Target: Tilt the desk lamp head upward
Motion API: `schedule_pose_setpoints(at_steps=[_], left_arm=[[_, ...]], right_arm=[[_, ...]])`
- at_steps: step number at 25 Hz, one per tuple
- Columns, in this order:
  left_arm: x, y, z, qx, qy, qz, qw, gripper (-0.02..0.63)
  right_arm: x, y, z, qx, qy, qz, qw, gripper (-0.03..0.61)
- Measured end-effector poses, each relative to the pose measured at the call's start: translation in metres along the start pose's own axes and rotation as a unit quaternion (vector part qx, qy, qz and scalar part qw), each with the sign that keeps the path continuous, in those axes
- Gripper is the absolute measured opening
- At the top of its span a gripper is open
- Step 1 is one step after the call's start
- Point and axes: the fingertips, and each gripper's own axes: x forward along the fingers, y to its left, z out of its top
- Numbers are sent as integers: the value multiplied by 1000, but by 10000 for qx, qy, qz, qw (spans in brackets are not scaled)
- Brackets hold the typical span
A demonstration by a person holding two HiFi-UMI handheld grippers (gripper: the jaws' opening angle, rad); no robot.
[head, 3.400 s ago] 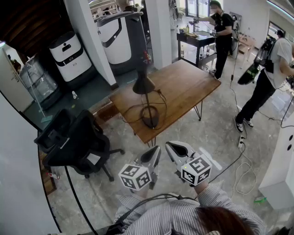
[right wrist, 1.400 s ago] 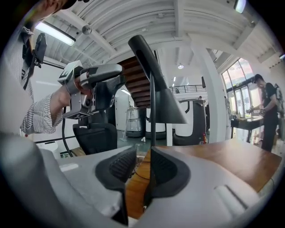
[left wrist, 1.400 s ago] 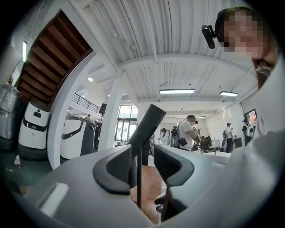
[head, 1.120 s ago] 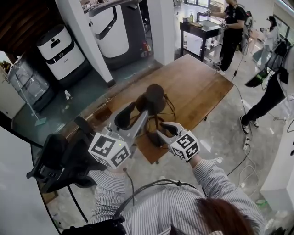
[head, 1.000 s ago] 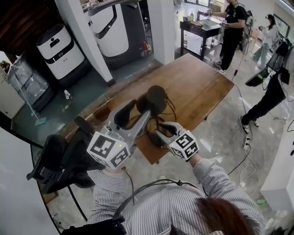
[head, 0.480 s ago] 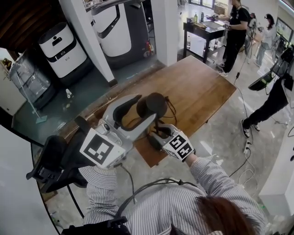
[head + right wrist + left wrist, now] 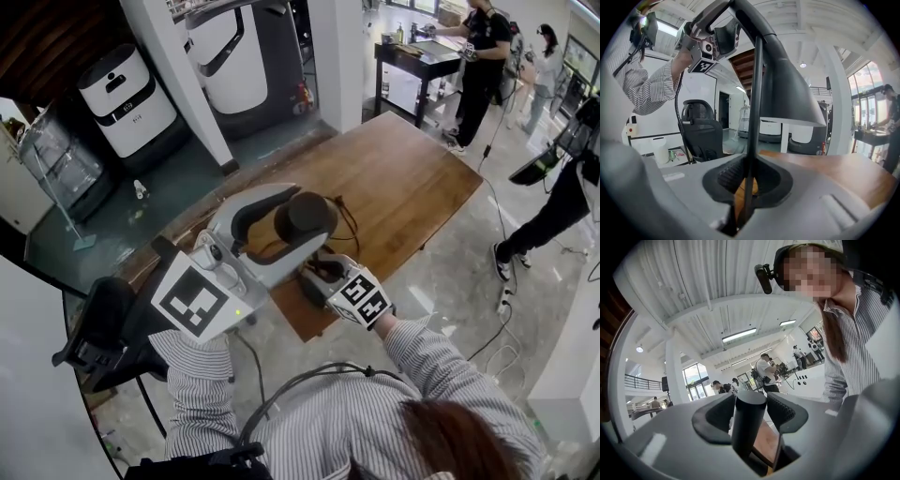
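A black desk lamp stands on the wooden table (image 7: 403,178). Its cone-shaped head (image 7: 314,214) opens downward, and the rim looks level in the right gripper view (image 7: 787,98). My left gripper (image 7: 305,223) is raised at the top of the head. Its jaws stand wide around the head's round neck (image 7: 748,423), and I see no pad pressing on it. My right gripper (image 7: 317,275) is low, shut on the thin upright stem (image 7: 757,93). It hides most of the lamp's base.
A black office chair (image 7: 122,319) stands left of the table's near corner. The lamp's cable (image 7: 349,214) loops on the tabletop. White machines (image 7: 127,89) and a column (image 7: 183,75) stand behind. People (image 7: 487,47) work at a dark table (image 7: 412,66) at the back right.
My left gripper has risen and slid its jaws around the top of the lamp head. My right gripper has stayed low at the stem. Both were in front of the table a few seconds ago.
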Motion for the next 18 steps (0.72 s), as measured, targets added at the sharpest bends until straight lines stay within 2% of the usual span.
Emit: schedule_pose_setpoints(at_steps=[8,18], left_arm=[[4,-1,4,-28,-22,-172,9998,224],[0,-2,3,-14,-266,-144,9995,218]], right_arm=[[0,-1,0,-2,111,5,9999,41],[1,-3,0,601,-30,45,9982,40]])
